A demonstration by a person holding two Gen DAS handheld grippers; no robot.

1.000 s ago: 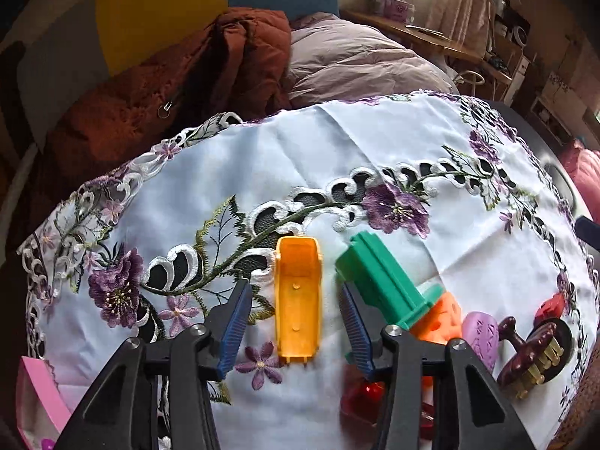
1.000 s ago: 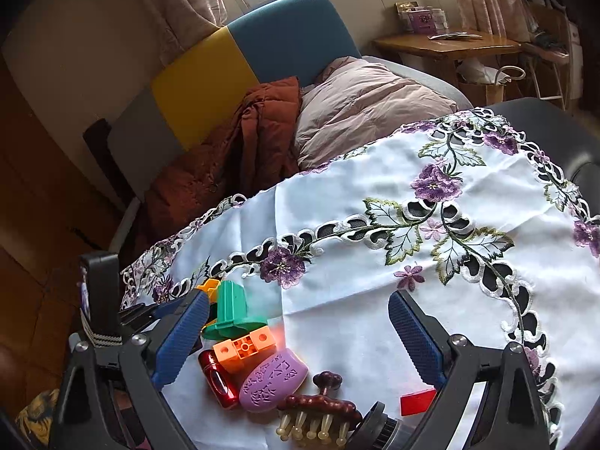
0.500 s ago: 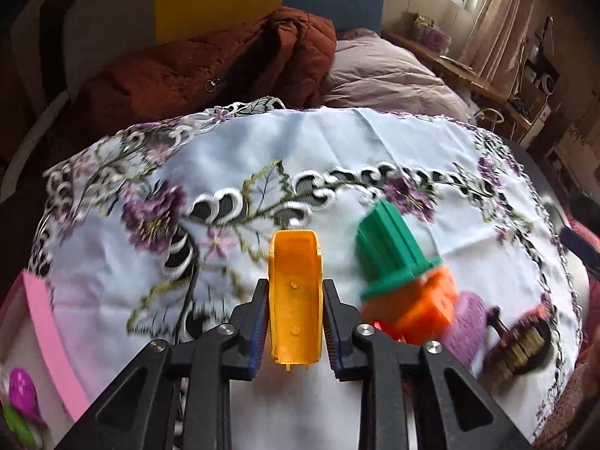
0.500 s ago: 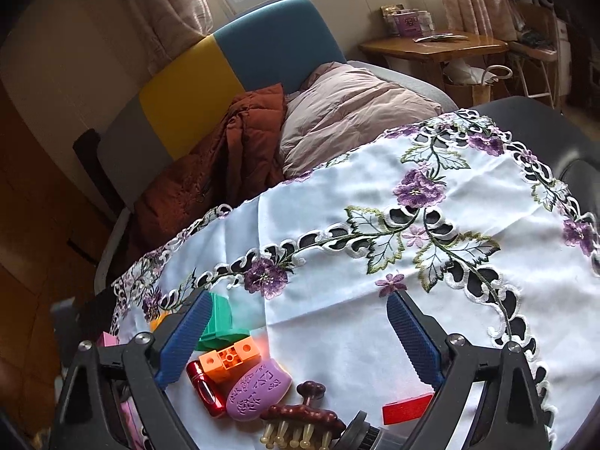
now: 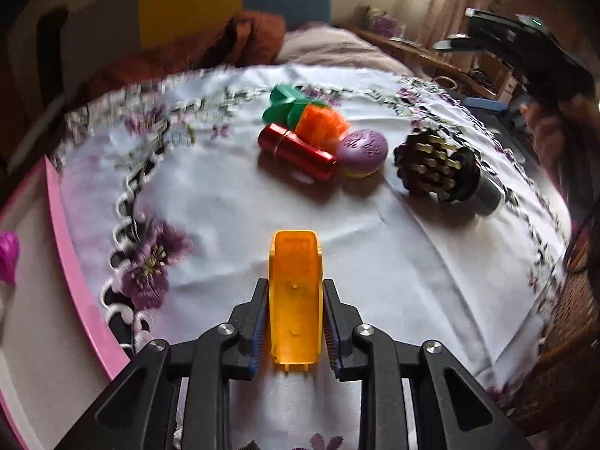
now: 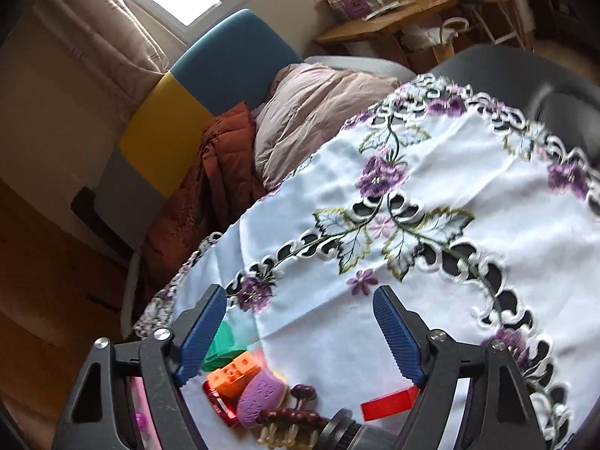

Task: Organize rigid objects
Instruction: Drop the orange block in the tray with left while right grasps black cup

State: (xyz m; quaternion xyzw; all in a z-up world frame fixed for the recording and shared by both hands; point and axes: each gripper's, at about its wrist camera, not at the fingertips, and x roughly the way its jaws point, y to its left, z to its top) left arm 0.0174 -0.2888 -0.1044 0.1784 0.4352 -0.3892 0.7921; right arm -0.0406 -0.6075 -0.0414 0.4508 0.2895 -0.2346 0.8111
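Left tongs [image 5: 295, 322] clamp the orange plastic scoop-shaped toy [image 5: 295, 292]; right tongs [image 6: 300, 333] gape, holding nothing. Transfer step; next we swing left to the pink-rimmed bin [image 5: 67, 262].

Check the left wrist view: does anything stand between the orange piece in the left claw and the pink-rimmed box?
Nothing visible does. The left claw grips the orange piece; only bare embroidered tablecloth separates it from the pink-rimmed box.
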